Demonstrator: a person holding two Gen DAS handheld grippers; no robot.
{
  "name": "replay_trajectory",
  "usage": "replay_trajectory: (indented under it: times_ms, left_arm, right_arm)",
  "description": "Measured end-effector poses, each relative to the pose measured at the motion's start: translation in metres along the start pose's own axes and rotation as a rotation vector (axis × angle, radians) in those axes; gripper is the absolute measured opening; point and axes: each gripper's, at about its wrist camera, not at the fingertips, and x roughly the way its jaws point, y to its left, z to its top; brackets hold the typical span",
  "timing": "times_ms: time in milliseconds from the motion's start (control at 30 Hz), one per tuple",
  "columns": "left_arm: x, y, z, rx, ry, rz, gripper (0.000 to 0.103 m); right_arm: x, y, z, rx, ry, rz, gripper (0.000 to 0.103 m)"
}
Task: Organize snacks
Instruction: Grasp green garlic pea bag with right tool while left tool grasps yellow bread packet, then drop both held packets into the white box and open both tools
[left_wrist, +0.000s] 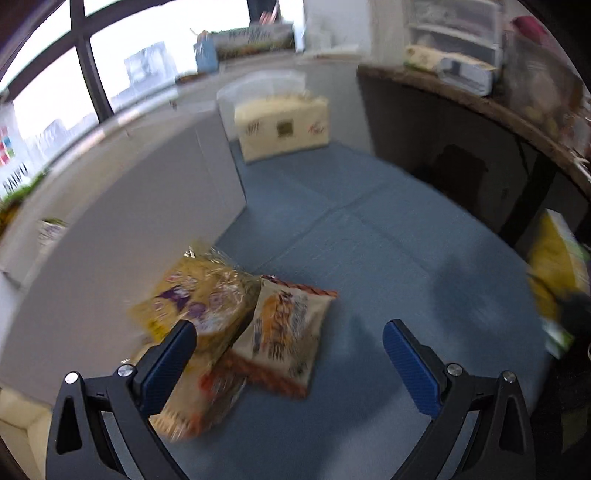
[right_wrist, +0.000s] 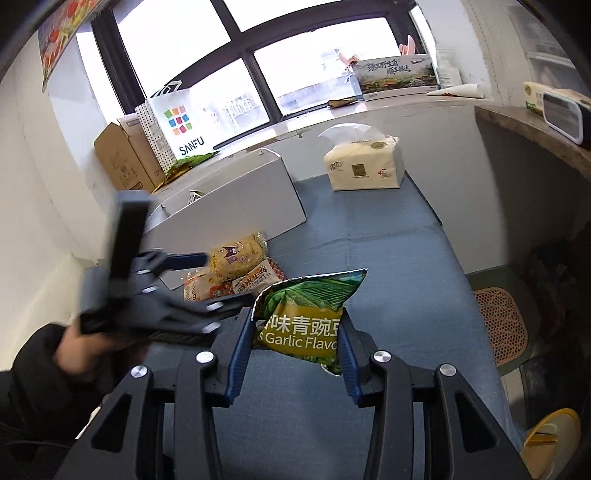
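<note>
L wrist view, left to right: a white box (left_wrist: 122, 236) fills the 9–10 o'clock side, sitting on the blue mat (left_wrist: 369, 258). Just beside its near wall, at ~7 o'clock, three snack packs bunch together: a yellow pack (left_wrist: 195, 295) w/ purple print lies on top, tilted; an orange-and-white pack (left_wrist: 195, 402) pokes out beneath it; a cream pack w/ orange print (left_wrist: 284, 332) sits just to the R, touching both. The left gripper (left_wrist: 290, 343) hangs over them w/ jaws spread wide, nothing between the blue pads (left_wrist: 166, 365); the L pad overlaps the yellow pack in the frame, contact unclear (blurred). At 12 o'clock, a tissue pack (left_wrist: 282, 127) stands at the far end of the mat. At 3 o'clock, a yellow-green bag shows as a blur at the frame edge.

R wrist view, left to right: at 9 o'clock the L gripper shows from the side, blurred, held in a hand (right_wrist: 85, 350) w/ dark sleeve. Cardboard box (right_wrist: 122, 158) and a white shopping bag (right_wrist: 177, 122) stand at 10–11 o'clock by the window. The white box lies at ~11 o'clock, the three packs just beside its near corner. At centre, the right gripper (right_wrist: 295, 354) is clamped on the green pea bag (right_wrist: 306, 317), pinching its sides; bag is upright, lifted off the mat, near the pile but apart. Tissue pack at 1 o'clock, well apart.
</note>
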Motion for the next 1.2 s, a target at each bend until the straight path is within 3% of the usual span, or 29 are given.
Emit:
replay_trajectory:
  times_ms: [67,167,200,233,367,500,733,867,967,1200]
  left_arm:
    - [0.016,0.006,0.003,-0.029,0.037,-0.005,0.101]
    - [0.02,0.007,0.004,-0.013,0.029,0.014,0.099]
    - [0.02,0.007,0.004,-0.006,0.033,0.024,0.09]
    - [0.021,0.006,0.003,0.008,0.037,0.045,0.073]
    - [0.019,0.002,-0.001,0.066,0.026,0.052,0.048]
    - [-0.002,0.01,-0.008,-0.003,-0.027,-0.032,0.045]
    - [-0.092,0.04,-0.034,-0.182,-0.228,-0.169,0.045]
    - [-0.142,0.078,-0.049,-0.303,-0.343,-0.195,0.045]
    - [-0.168,0.114,-0.053,-0.382,-0.412,-0.171,0.045]
    - [-0.174,0.19,-0.034,-0.523,-0.483,-0.149,0.045]
  right_arm:
    - [-0.002,-0.003,-0.001,0.007,-0.004,0.005,0.047]
    - [-0.005,-0.005,-0.001,0.013,-0.011,0.013,0.047]
    - [-0.006,-0.006,-0.001,0.013,-0.012,0.014,0.047]
    - [-0.006,-0.006,-0.002,0.014,-0.012,0.016,0.047]
    - [-0.003,-0.003,-0.005,0.01,-0.003,0.028,0.047]
    - [-0.002,0.0,-0.006,-0.004,0.003,0.03,0.047]
    - [-0.001,0.006,0.001,-0.01,-0.003,0.045,0.047]
    - [0.007,0.02,0.012,-0.042,0.003,0.08,0.047]
    - [0.018,0.038,0.03,-0.081,0.002,0.115,0.047]
    - [0.056,0.085,0.107,-0.165,-0.032,0.206,0.047]
